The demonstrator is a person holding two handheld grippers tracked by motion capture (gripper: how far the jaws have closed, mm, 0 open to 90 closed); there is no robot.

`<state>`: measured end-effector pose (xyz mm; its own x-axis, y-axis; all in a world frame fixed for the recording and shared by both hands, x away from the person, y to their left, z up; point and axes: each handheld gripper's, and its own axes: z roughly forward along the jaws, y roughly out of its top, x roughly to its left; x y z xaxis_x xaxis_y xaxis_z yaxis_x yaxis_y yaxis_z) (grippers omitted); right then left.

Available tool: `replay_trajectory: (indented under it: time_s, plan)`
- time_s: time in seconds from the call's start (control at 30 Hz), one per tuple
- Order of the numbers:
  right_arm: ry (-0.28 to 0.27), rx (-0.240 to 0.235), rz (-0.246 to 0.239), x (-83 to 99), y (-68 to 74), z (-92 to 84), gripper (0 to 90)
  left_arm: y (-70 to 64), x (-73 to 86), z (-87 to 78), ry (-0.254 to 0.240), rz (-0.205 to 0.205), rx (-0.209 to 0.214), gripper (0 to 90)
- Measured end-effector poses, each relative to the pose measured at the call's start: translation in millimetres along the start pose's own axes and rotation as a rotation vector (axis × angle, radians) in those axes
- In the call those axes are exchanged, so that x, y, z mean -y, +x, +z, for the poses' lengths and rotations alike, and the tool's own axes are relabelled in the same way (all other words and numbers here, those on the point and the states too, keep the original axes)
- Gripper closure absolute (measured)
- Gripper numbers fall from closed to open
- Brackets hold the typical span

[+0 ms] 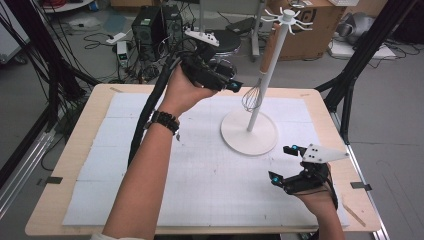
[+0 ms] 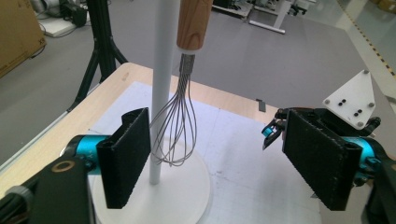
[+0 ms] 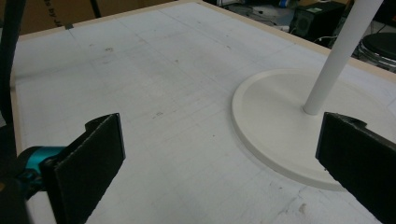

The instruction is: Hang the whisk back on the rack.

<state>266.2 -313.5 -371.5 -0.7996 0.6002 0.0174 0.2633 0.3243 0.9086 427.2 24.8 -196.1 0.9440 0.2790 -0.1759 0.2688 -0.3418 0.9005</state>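
The whisk [image 2: 176, 135], thin steel loops under a pale wooden handle, hangs from the white stand [image 1: 249, 131] beside its pole. My left claw [image 2: 217, 161] gapes just before it, nothing gripped. My right claw [image 3: 219, 158] rests wide open near the stand's base

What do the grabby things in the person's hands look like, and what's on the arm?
Each gripper, left and right, is black with flat, rough black pads, turquoise parts and a grey three-cornered plate. A thick black cable trails away. The left wrist wears a dark beaded bracelet.
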Motion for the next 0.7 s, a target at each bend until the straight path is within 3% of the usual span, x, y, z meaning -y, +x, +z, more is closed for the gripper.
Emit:
replay_trajectory:
  time_s: [0.2,0.37,0.7]
  plan:
    - [0.004,-0.008,-0.003,-0.6,1.4,2.7,0.2,-3.4,13.4,-14.0,-0.019,0.003,0.001,20.1]
    - [0.007,-0.008,-0.012,-1.1,1.7,4.5,0.2,-8.2,24.9,-23.0,0.022,0.016,0.001,16.7]
    - [0.019,-0.012,-0.018,-2.0,3.2,7.8,0.2,-17.3,49.7,-42.0,0.003,0.015,-0.004,12.9]
